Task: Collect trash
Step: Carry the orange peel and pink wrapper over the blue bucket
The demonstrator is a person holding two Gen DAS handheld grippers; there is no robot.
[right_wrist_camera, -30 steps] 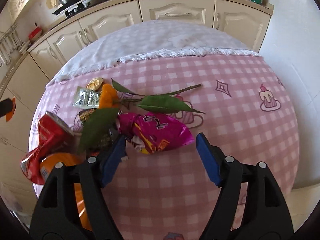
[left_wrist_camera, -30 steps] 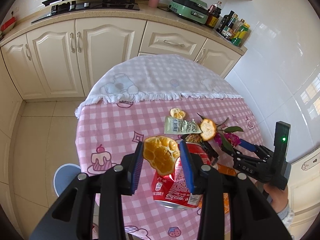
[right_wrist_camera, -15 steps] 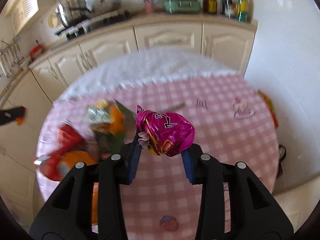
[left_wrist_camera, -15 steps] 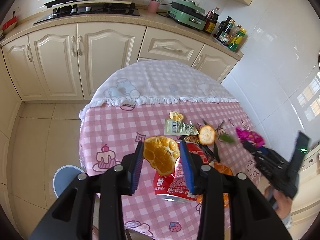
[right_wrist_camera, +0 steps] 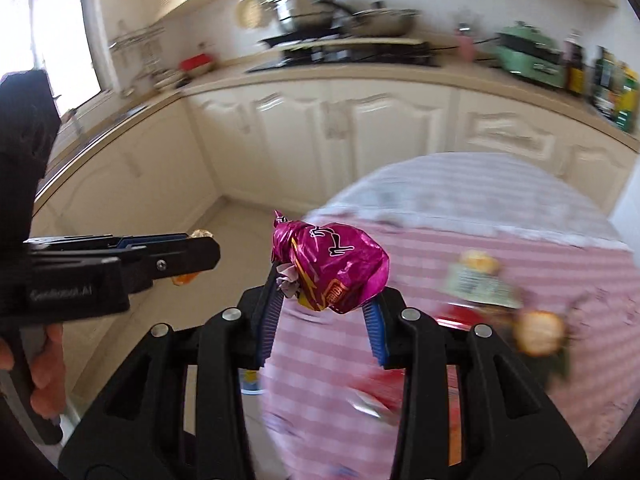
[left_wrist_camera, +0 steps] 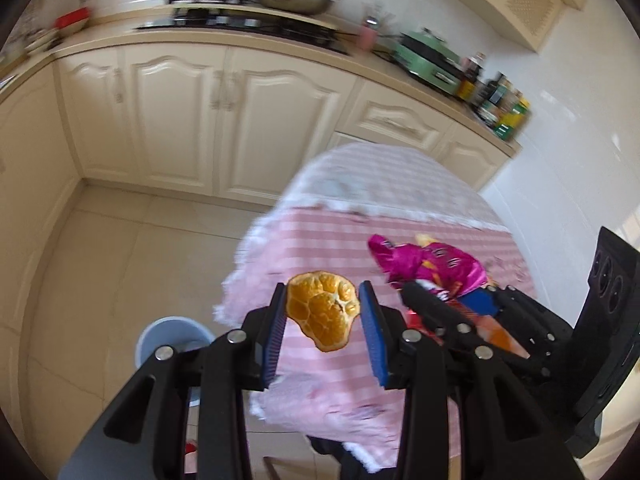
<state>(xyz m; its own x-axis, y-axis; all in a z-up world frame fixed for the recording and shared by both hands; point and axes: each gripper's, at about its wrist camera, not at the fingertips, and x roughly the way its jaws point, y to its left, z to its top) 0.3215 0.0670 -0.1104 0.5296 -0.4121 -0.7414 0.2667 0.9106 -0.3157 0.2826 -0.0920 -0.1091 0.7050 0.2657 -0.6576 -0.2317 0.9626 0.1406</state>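
Note:
My left gripper is shut on an orange peel and holds it in the air off the table's left edge. My right gripper is shut on a crumpled magenta snack wrapper; it also shows in the left wrist view, just right of my left gripper. In the right wrist view the left gripper is at the left, side on. A blue trash bin stands on the floor below and left of the peel. More trash lies on the pink checked table: a silver-green sachet, an orange peel piece, a crushed red can.
Cream kitchen cabinets and a counter with a stove, pans and bottles run behind. The tiled floor lies left of the table. A white tiled wall is at the right.
Both grippers have swung left, off the table toward the floor side, each carrying its piece of trash. The views are blurred by the motion. The bin now sits nearer the left gripper.

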